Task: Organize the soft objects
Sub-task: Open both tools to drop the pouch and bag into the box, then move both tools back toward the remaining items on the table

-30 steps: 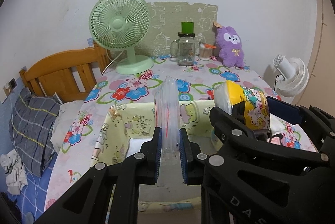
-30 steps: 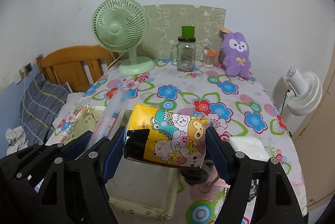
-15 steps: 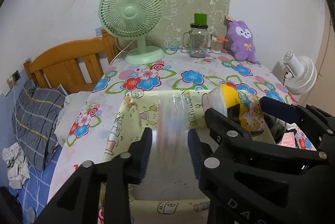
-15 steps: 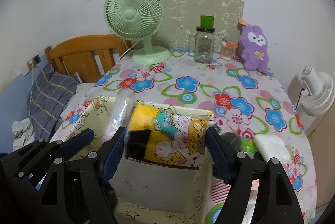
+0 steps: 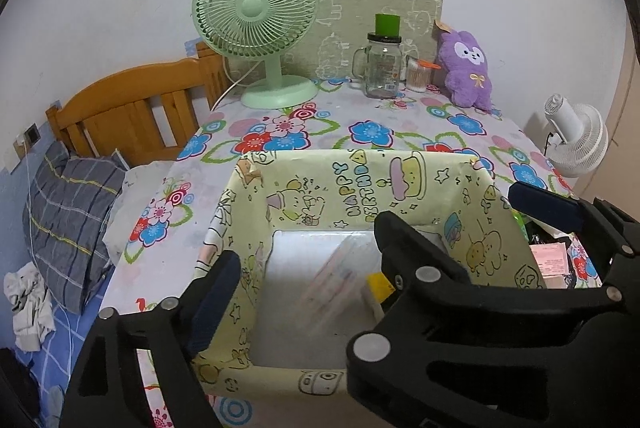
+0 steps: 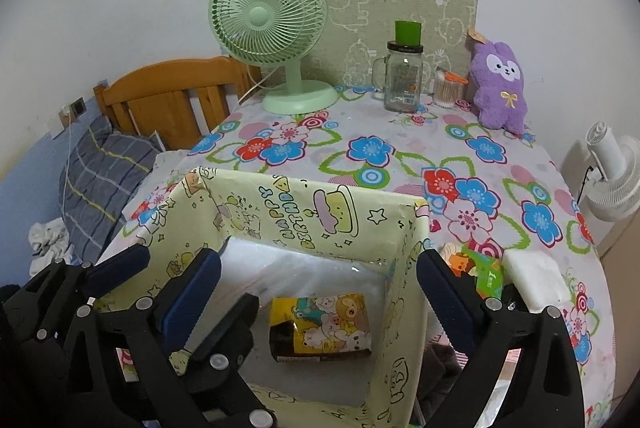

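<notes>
Both grippers are hanging over the box [image 6: 256, 220], each spread wide and holding nothing. The right gripper [image 6: 316, 288] is straddling the box's right wall, one finger inside the box and the other outside, and the yellow pack [image 6: 320, 324] with its cartoon animals is lying on the box floor directly below the gap between them. The left gripper [image 5: 308, 292] is sitting just to its left, also gaping wide; under it the clear bag [image 5: 340, 276] is lying slanted on the pale floor of the box, blurred in the left view, with a corner of the yellow pack [image 5: 378, 284] peeking out beside the right gripper's finger. The box is standing near the front edge of the table [image 6: 400, 132], its inner walls printed with birthday cartoons. Just right of it on the cloth are lying a white pad [image 6: 532, 280] and a green packet [image 6: 486, 274]. At the far end of the table the green fan [image 6: 272, 28] is standing on the left, then the jar [image 6: 402, 76], a swab tub [image 6: 446, 92] and the purple plush [image 6: 500, 84] leaning at the wall. Off to the left are the bed frame [image 6: 168, 96] and a checked pillow [image 6: 104, 180], and to the right a white fan [image 6: 612, 176] is standing beside the table.
</notes>
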Available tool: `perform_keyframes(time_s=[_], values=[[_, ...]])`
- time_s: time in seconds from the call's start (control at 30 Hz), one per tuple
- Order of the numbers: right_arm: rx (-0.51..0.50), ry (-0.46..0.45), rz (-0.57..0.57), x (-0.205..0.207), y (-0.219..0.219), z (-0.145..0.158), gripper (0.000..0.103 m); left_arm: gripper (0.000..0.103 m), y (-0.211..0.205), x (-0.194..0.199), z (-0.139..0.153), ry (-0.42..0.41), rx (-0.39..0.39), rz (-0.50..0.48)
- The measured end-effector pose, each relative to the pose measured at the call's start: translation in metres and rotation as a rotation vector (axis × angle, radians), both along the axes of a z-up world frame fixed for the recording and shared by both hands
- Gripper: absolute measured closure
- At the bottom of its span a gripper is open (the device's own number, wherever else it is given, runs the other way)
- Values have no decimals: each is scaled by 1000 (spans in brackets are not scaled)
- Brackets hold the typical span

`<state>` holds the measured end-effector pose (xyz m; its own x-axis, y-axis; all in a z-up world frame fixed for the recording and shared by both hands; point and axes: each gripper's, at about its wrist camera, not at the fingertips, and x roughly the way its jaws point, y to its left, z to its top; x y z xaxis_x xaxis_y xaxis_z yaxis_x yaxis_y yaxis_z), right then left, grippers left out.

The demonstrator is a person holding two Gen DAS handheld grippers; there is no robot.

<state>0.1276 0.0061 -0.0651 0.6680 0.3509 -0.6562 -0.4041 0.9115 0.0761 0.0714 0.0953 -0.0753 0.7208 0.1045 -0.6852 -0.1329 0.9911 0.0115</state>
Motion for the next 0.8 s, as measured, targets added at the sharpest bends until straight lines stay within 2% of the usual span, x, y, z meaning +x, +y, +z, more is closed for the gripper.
perform_keyframes(time_s=[0.27,0.8], values=[[-1,-23,-9,-4,-14,5,3,11,-13,-1,4,-9,6,5],[7,-79,-45,-16,-63,20,3,11,-50,-8,17,-69,9,13]])
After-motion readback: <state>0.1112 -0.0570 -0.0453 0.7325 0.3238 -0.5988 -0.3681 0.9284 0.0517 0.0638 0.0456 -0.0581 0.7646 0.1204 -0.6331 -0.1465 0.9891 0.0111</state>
